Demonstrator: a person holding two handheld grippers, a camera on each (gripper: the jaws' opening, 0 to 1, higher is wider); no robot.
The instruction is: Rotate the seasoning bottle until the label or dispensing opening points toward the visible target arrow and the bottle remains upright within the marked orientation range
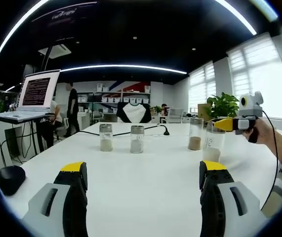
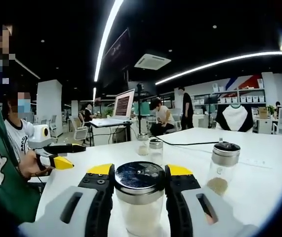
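So the right gripper (image 2: 140,182) has its jaws clamped on the seasoning bottle (image 2: 140,197), just under the cap, upright on the white table (image 2: 259,173), probably so it can twist without tipping. The left gripper (image 1: 143,185) hangs back, jaws apart, empty. No target arrow I can make out.
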